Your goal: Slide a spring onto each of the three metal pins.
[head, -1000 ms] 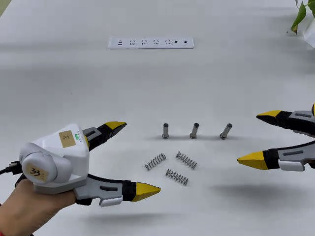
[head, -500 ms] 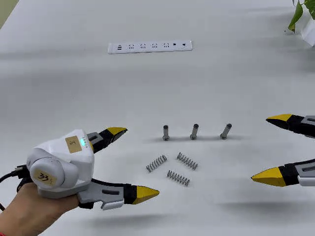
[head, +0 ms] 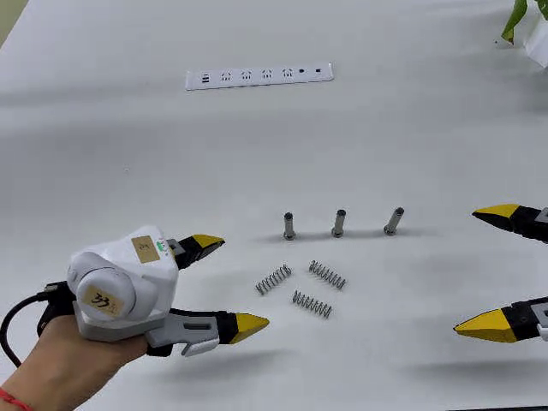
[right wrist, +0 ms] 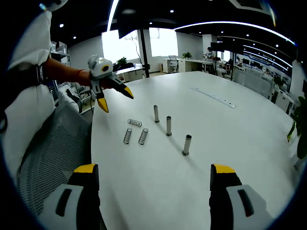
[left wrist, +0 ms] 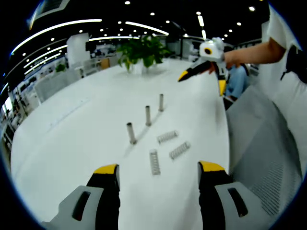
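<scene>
Poised over the near-left of the worktop (head: pixel 411 120) with the left gripper (head: pixel 243 282), jaws spread wide and holding nothing. Matched at the right edge by the right gripper (head: pixel 466 270), jaws likewise wide and empty, apparently kept clear on either side of the parts for open access. Flanking three pins (head: pixel 339 223) stood on end in a row mid-worktop, probably for easy threading from above. Lying flat and loose just nearer than the pins, three springs (head: pixel 311 305), not yet threaded, seemingly set close for a short carry.
</scene>
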Available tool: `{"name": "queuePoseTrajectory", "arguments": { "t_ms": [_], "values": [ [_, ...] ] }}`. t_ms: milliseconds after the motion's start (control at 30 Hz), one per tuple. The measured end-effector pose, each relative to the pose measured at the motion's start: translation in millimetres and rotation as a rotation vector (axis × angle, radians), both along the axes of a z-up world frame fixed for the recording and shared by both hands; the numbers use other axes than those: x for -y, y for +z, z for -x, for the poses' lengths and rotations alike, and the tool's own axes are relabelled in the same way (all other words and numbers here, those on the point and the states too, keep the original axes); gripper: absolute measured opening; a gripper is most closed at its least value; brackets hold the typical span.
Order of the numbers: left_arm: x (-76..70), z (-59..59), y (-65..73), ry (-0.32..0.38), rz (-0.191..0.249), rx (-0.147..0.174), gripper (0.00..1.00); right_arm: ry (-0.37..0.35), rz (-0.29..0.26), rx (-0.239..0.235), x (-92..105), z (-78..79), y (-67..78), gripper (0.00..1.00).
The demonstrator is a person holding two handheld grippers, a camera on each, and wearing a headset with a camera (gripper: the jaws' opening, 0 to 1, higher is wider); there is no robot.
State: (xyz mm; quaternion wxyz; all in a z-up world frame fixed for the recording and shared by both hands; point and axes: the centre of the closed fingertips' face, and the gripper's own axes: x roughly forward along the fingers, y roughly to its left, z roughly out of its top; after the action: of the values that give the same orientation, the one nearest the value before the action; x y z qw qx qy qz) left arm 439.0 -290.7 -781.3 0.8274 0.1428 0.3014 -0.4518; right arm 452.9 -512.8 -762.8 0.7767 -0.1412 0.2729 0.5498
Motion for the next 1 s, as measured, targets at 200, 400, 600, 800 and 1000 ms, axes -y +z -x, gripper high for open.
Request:
{"name": "queuePoseTrajectory", "arguments": {
  "t_ms": [200, 400, 600, 800, 1000],
  "values": [
    [0.9, -1.4, -16.8, -0.003, -0.068, -0.060, 0.56, -0.007, -0.004, -0.005, 1.1, 0.0, -2.7, 0.97],
    [0.8, -6.0, -31.4, 0.013, -0.133, -0.108, 0.43, -0.015, -0.002, -0.008, 3.9, -0.1, -4.4, 0.96],
    [6.3, -8.1, -46.0, 0.025, -0.157, -0.172, 0.39, -0.018, 0.005, -0.014, 6.4, 1.5, -7.1, 0.96],
    [10.2, -10.7, -54.4, 0.021, -0.182, -0.198, 0.30, -0.024, 0.004, -0.016, 7.8, 1.1, -7.8, 0.95],
    [11.9, -9.9, -61.1, 0.007, -0.213, -0.214, 0.25, -0.030, 0.001, -0.020, 8.7, 0.7, -8.7, 0.95]
  ]
}}
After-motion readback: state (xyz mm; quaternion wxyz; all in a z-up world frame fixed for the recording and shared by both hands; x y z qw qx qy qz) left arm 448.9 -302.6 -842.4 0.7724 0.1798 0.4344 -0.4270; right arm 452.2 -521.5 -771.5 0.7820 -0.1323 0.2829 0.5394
